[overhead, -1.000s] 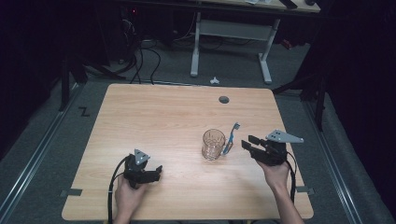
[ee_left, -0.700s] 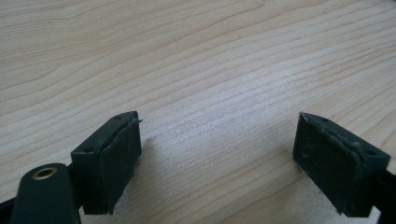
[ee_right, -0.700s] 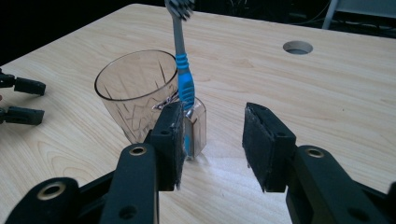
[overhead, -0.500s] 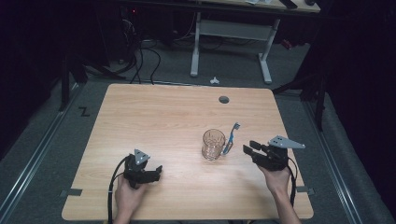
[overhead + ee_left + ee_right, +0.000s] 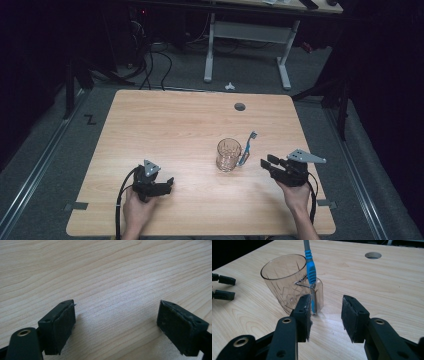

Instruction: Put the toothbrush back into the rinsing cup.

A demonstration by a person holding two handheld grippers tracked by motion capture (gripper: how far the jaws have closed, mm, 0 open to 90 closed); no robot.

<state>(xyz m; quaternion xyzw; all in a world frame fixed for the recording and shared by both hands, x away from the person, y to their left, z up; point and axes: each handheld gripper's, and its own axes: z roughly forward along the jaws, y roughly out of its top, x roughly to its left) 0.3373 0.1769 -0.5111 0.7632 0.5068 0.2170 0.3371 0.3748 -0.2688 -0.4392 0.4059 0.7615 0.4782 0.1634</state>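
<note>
My right tongs (image 5: 325,315), released and empty, sit just below the toothbrush (image 5: 310,272), which leans up-frame against the glass (image 5: 284,285).

Open bench (image 5: 165,130) across the whole left and far portions; free passage there for either tool. Obstacles limited to a clear glass (image 5: 229,155) right of centre, with a blue toothbrush (image 5: 246,149) leaning against its right side. Narrow gap of bare wood between toothbrush and right tool (image 5: 266,163); jaws parted, nothing between. Left tool (image 5: 169,183) low over bare wood at the near edge, well apart from the glass. Round cable hole (image 5: 240,106) near the far edge.
</note>
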